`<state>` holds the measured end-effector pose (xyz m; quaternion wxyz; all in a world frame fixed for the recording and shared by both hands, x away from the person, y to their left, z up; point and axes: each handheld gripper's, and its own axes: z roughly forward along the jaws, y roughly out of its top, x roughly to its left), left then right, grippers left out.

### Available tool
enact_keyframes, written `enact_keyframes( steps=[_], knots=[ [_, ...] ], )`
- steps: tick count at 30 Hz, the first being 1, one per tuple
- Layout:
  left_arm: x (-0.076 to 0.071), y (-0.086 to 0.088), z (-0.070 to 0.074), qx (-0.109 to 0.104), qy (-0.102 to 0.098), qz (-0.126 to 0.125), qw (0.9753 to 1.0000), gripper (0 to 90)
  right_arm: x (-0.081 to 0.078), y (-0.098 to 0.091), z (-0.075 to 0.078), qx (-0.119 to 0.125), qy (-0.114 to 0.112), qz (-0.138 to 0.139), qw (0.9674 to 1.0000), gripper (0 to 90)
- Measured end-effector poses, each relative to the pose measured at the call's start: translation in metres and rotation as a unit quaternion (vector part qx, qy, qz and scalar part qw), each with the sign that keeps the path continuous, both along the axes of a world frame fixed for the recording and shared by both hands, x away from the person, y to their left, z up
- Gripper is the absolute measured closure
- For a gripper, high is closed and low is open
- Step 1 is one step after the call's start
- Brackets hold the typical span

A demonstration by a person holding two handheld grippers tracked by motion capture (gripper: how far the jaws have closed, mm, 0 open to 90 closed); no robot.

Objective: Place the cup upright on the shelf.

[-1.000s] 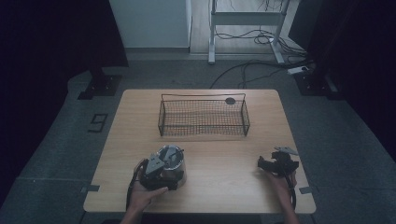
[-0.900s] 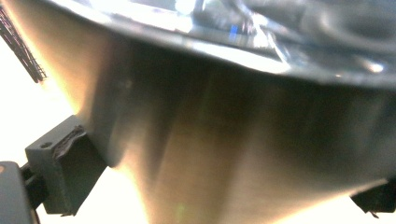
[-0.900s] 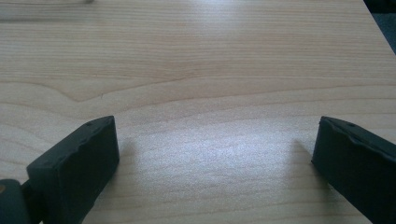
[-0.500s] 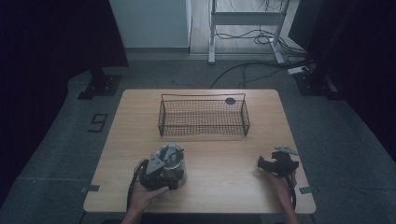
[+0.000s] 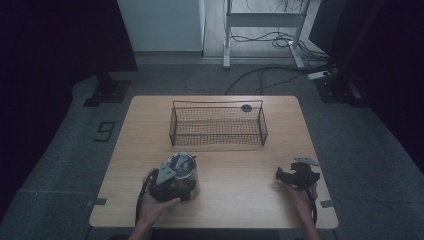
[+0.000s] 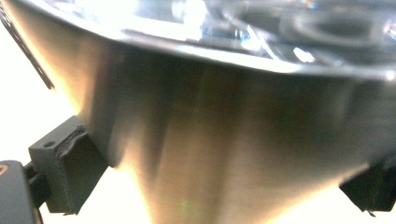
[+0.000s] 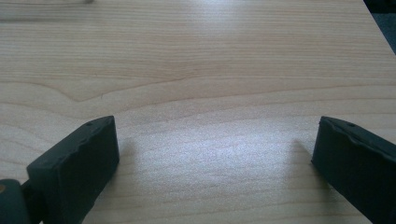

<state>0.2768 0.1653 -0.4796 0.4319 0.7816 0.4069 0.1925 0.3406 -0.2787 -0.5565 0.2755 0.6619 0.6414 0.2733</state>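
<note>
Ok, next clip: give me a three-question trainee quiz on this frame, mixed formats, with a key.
1. True or false: the wire basket on the table holds a metal cup.
2. Multiple choice. The left gripper has its jaws:
A. wide apart over bare wood
B. on either side of the metal cup
C. inside the basket
3. Fill in: the right gripper is ____, with nothing but wood between its jaws.

Key
1. False. The cup stands on the table in front of the basket, at the left gripper.
2. B
3. open
</note>
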Motion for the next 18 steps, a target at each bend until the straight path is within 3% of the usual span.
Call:
enact_keyframes(
  steps=[18],
  knots=[
    [0.018, 0.008, 0.041, -0.026, -0.030, 0.008, 0.9992, 3.9, 0.000, 0.000, 0.000, 0.000, 0.000, 0.000, 1.0000, 0.3]
  ],
)
